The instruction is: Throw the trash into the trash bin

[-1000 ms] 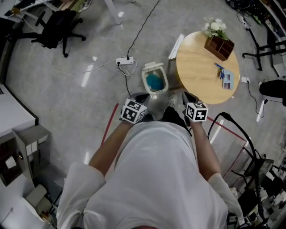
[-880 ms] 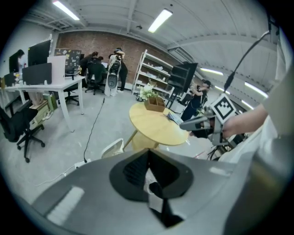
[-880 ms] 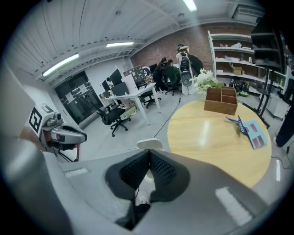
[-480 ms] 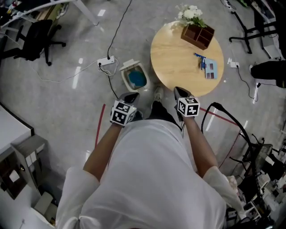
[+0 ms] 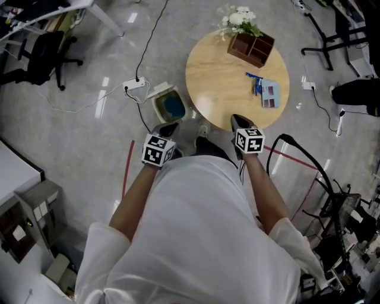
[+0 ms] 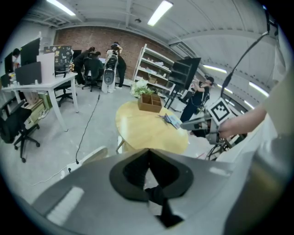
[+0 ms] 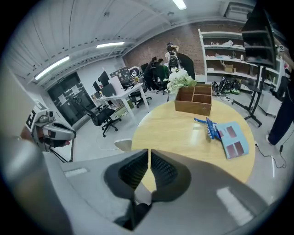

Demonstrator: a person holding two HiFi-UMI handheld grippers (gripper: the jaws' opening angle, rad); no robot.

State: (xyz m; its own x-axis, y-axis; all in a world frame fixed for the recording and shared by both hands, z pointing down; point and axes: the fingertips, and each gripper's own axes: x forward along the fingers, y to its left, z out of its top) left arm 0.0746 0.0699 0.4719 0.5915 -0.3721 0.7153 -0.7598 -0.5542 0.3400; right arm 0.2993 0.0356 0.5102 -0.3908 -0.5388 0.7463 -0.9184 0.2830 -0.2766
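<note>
**Head view.** The left gripper [image 5: 168, 127] is over the grey floor [image 5: 89, 136], close to the bin [image 5: 169, 105]. The bin is a white, rounded tub with a blue lining, and it stands on the floor against the table's left edge. The right gripper [image 5: 237, 119] reaches over the table's near edge. The table [image 5: 222, 71] is round, with a pale, smooth wooden top. The trash lies near its right edge, well ahead of both grippers. It is a crinkled blue wrapper [image 5: 256, 83] touching a flat light-blue card [image 5: 271, 95]. At the far edge is a brown wooden box [image 5: 250, 47] with compartments, and white flowers [image 5: 237, 16] beside it.

**Left gripper view.** The left gripper's [image 6: 147, 156] dark, ribbed jaws are pressed together on nothing. The table [image 6: 142, 131] lies beyond them, and the card [image 6: 173, 120] is near its right edge.

**Right gripper view.** The right gripper's [image 7: 149, 156] jaws are all but together. They have just parted to a thin slit, with nothing in it. The table's near edge sits under them. The wrapper [image 7: 209, 126] and card [image 7: 232, 140] lie ahead to the right, well apart from the tips. The bin's white rim [image 7: 123, 144] shows past the left edge.
</note>
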